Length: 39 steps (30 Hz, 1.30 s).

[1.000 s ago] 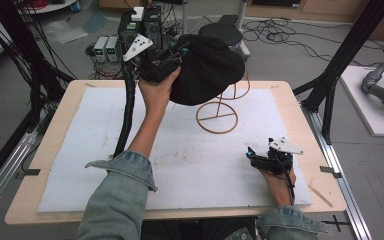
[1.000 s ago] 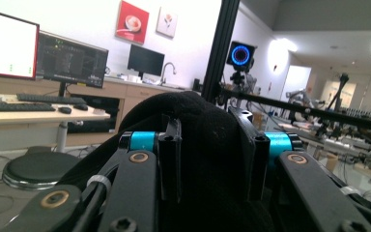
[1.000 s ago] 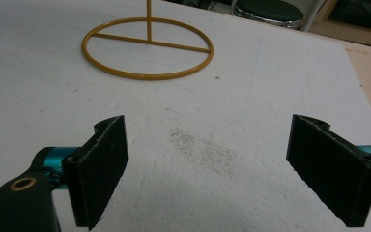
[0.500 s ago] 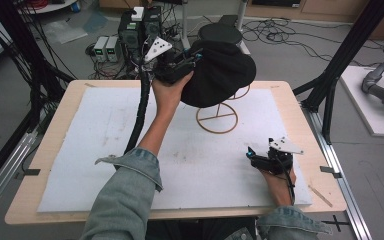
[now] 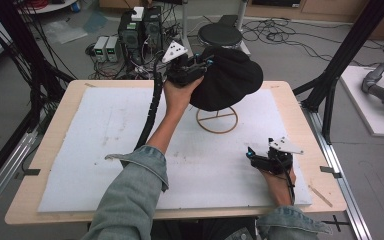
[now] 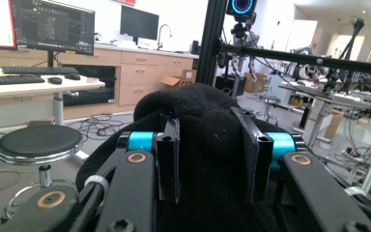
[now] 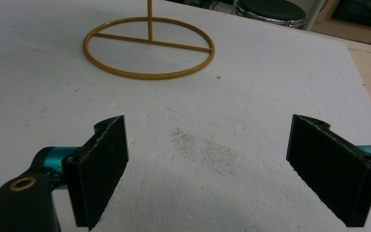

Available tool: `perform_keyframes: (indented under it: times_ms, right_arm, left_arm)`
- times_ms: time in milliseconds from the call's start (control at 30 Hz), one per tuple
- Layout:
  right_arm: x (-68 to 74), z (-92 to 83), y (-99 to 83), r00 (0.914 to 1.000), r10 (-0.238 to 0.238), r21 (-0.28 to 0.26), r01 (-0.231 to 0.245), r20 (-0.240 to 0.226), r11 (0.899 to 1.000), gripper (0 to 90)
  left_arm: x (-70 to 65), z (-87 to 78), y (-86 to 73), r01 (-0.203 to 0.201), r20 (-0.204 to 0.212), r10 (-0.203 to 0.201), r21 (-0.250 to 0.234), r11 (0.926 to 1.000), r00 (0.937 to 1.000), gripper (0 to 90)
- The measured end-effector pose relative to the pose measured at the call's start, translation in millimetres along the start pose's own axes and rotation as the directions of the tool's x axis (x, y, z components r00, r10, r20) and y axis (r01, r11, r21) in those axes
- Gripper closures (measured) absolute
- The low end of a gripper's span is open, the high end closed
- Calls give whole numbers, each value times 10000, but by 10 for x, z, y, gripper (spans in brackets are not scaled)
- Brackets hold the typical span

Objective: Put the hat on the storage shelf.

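Left gripper (image 5: 202, 64): raised over the far edge of the table (image 5: 290, 102), jaws clamped on a fold of the black hat (image 5: 227, 80). In the left gripper view the fabric (image 6: 207, 145) fills the gap between the pads and bulges above and beyond them; both pads press into it. The jaws have just been easing open a little, yet cloth remains pinched between them. How much fabric lies inside the grip cannot be judged, since the hat hides the fingertips in the high view.

Hat: it hangs off the left gripper's tips and drapes over the gold wire stand (image 5: 217, 120). The stand's upright is covered by the hat; whether the crown rests on the top of it cannot be told. Only the ring base and its crossbar are exposed, on the white mat (image 5: 80, 150) below the left gripper's fingers.

Right gripper (image 5: 260, 156): low at the near right of the mat, well apart from the hat. In the right gripper view the jaws stand wide, nothing between them, bare scuffed mat (image 7: 207, 150) in the gap. The ring base (image 7: 149, 47) lies ahead of the fingertips, its post cut off by the upper frame edge. Whether the jaws touch the mat cannot be determined.

A black stool (image 6: 38, 140) stands beyond the left fingers, partly hidden by the hat.
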State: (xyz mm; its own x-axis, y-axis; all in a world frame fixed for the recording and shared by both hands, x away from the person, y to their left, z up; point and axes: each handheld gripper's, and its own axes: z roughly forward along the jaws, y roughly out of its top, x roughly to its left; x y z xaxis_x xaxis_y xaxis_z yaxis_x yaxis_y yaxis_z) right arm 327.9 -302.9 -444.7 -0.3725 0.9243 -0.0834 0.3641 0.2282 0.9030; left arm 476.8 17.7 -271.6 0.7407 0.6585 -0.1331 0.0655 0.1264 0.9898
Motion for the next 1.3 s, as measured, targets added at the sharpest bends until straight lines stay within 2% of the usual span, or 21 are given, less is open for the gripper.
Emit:
perform_keyframes:
  times_ms: [233,500,700,833,967,1033,1167,1233,1267,1300]
  right_arm:
    - [-1,1,-1,10000,18,7,-18,-13,10000,145]
    - [-1,2,-1,10000,9,10,-9,-16,10000,145]
    - [-1,1,-1,10000,-15,19,15,-8,10000,146]
    - [-3,2,-1,10000,-18,21,18,-8,10000,145]
    - [-3,1,-2,10000,-24,11,24,-20,10000,145]
    - [-4,3,-4,10000,-25,-10,25,-13,10000,145]
    - [-4,2,-4,10000,-58,11,58,9,10000,145]
    - [-3,2,-4,10000,-75,33,75,11,10000,145]
    - [-1,4,-3,10000,-53,45,53,18,10000,145]
    - [-1,4,-3,10000,-51,45,51,24,10000,145]
  left_arm:
    - [-2,84,-72,10,133,-12,146,9999,9999,637]
    - [-24,133,-123,-232,310,218,456,9987,9993,594]
    - [-24,148,-140,-380,136,372,624,9973,9992,489]
    - [-5,125,-119,-521,237,509,540,9972,9984,442]
    - [8,31,-90,-821,275,809,461,9956,9963,424]
    - [16,1,-89,-828,273,816,451,9955,9963,419]
    - [73,-173,-90,-1089,175,1081,530,9926,9940,400]
    - [128,-283,-96,-1162,21,1163,617,9913,9932,400]
    - [194,-392,-107,-1177,-163,1190,670,9908,9928,397]
    - [194,-392,-107,-1177,-163,1190,670,9908,9928,395]
